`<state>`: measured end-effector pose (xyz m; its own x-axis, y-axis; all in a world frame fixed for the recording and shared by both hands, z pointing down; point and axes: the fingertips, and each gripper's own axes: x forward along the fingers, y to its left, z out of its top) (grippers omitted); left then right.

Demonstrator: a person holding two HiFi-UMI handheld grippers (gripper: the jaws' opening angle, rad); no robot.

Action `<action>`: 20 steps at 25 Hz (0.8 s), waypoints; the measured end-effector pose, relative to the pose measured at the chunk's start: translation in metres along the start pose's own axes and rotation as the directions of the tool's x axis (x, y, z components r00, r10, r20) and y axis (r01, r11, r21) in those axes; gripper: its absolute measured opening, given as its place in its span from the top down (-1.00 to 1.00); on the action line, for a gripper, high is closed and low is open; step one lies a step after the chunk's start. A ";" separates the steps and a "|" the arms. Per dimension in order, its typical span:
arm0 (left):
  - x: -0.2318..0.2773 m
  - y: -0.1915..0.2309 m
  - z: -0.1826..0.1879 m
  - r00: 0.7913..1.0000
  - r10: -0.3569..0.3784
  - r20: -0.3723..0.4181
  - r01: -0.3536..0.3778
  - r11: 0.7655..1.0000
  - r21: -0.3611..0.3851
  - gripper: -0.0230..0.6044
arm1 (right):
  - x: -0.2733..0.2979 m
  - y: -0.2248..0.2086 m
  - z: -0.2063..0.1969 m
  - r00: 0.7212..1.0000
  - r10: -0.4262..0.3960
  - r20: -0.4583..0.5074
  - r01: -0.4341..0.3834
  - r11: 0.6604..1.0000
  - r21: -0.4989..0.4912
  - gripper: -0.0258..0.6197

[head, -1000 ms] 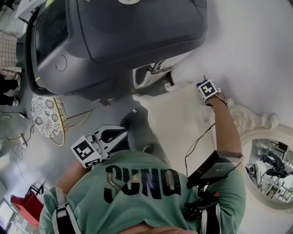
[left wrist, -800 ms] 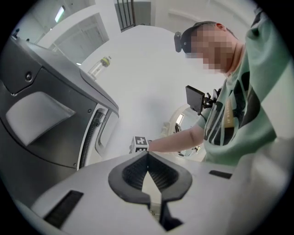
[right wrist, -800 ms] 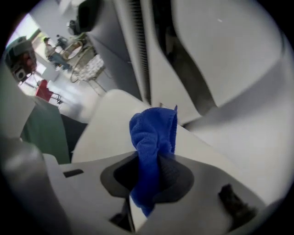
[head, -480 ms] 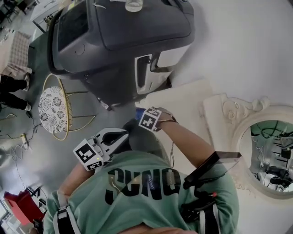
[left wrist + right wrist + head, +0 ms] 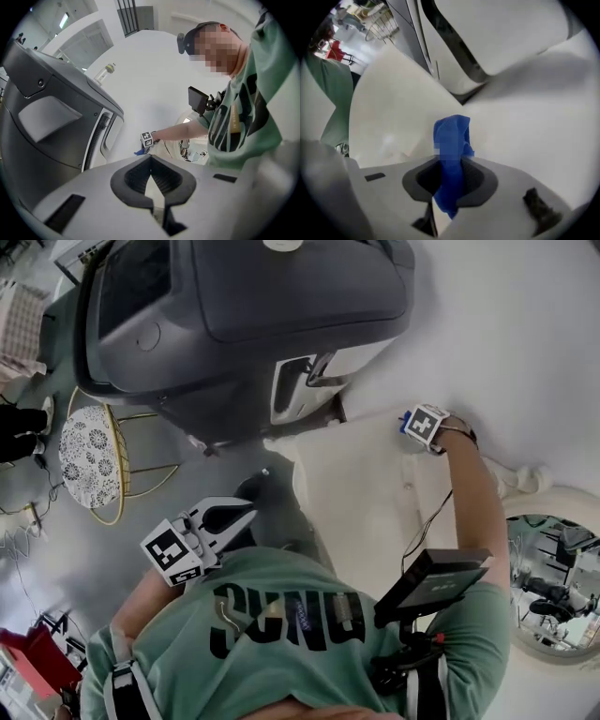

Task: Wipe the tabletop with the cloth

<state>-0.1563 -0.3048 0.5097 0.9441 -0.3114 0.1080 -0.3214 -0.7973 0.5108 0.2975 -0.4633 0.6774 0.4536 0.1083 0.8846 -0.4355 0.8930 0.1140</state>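
A blue cloth (image 5: 452, 140) is clamped in my right gripper (image 5: 449, 185), and its free end presses on the cream tabletop (image 5: 389, 108). In the head view the right gripper (image 5: 412, 424) is at the tabletop's (image 5: 361, 488) far edge, close to the dark machine, with a bit of the blue cloth (image 5: 404, 425) showing beside its marker cube. My left gripper (image 5: 246, 510) hangs off the table at the lower left, above the floor, jaws shut with nothing in them. The left gripper view shows the same shut left gripper (image 5: 151, 171) and the right gripper (image 5: 146, 139) far off.
A large dark grey machine (image 5: 244, 315) stands just beyond the tabletop. To the left on the floor is a gold wire chair (image 5: 94, 460) with a patterned seat. An ornate white-framed mirror (image 5: 553, 577) lies to the right. A dark device (image 5: 439, 579) hangs at the person's chest.
The right gripper swept the cloth from the tabletop's far right to its near left edge, then back out to the far side. The left gripper has barely moved.
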 end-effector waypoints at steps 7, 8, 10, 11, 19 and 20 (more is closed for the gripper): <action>0.012 0.056 -0.003 0.999 0.018 -0.047 -0.020 0.998 -0.056 0.90 | 0.091 -0.030 -0.038 0.947 0.062 -0.315 -0.067 0.998 -0.005 0.68; 0.014 0.061 -0.003 0.998 0.018 -0.052 -0.021 0.998 -0.061 0.90 | 0.099 -0.028 -0.039 0.935 0.070 -0.349 -0.077 0.997 -0.007 0.68; 0.019 0.068 -0.004 0.998 0.018 -0.061 -0.022 0.997 -0.069 0.90 | 0.112 -0.025 -0.040 0.912 0.083 -0.401 -0.098 0.995 -0.018 0.68; 0.020 0.070 -0.004 0.998 0.018 -0.063 -0.023 0.997 -0.071 0.90 | 0.116 -0.025 -0.041 0.902 0.088 -0.423 -0.105 0.994 -0.019 0.68; 0.019 0.061 -0.010 0.999 0.017 -0.050 -0.021 0.997 -0.074 0.90 | 0.091 0.008 -0.023 0.924 0.135 -0.359 -0.151 0.988 -0.016 0.68; 0.019 0.056 -0.010 0.999 0.013 -0.045 -0.016 0.997 -0.069 0.90 | 0.084 0.021 -0.013 0.936 0.144 -0.321 -0.161 0.986 -0.030 0.68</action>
<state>-0.1553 -0.3506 0.5492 0.9421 -0.2987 0.1526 -0.3310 -0.7546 0.5665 0.3370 -0.4298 0.7482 0.6120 0.3700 0.6990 -0.4798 0.8763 -0.0437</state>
